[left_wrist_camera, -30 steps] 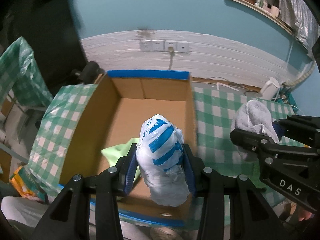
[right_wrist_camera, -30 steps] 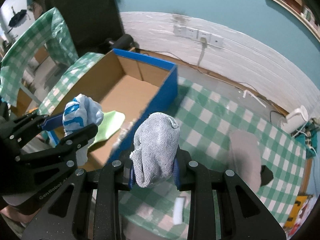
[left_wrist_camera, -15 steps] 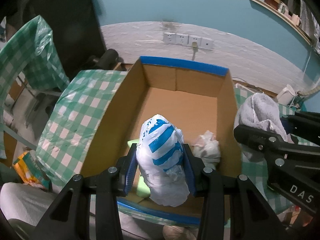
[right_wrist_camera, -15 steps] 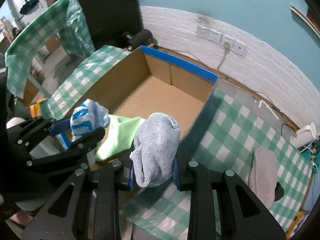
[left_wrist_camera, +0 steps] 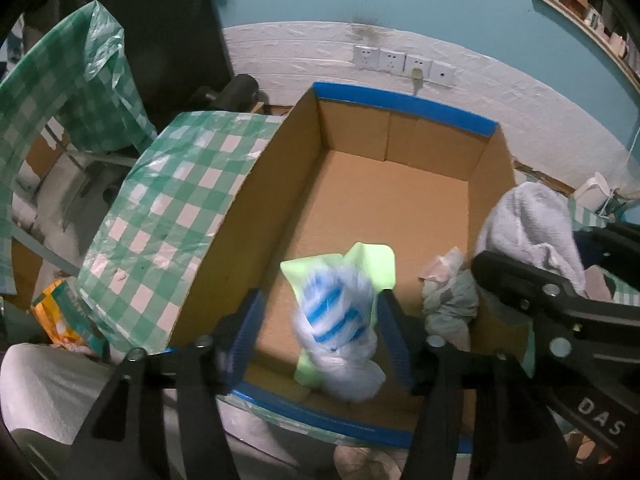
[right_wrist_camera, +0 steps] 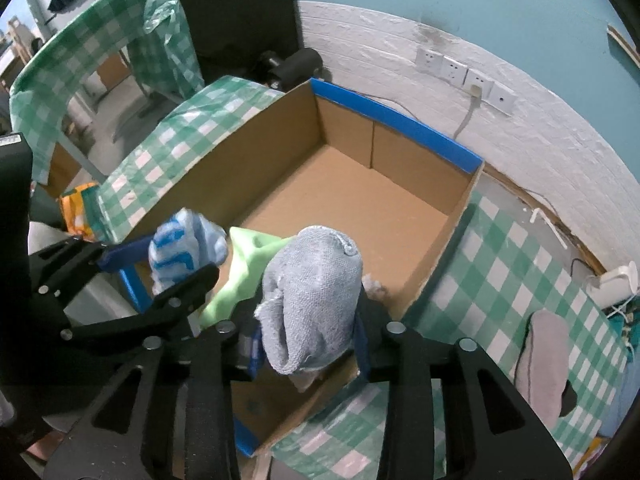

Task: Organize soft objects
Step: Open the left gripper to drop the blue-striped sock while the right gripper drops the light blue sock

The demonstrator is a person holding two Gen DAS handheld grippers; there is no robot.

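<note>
While the left gripper [left_wrist_camera: 320,332] is wide open, its blue-striped bundle [left_wrist_camera: 340,328] sits loose between the fingers above the box [left_wrist_camera: 400,104] near edge. Right gripper [right_wrist_camera: 308,320] clamps the grey cloth [right_wrist_camera: 312,292] upright, directly over the box's near-right corner, nearer to drop.

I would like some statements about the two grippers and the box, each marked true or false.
1. The left gripper is open around the striped bundle. True.
2. The right gripper holds a green cloth. False: it holds a grey towel; the green cloth lies in the box.
3. The box is closed. False: it is open on top.
4. The box has blue edges. True.
5. A grey item lies on the checkered table. True.
</note>
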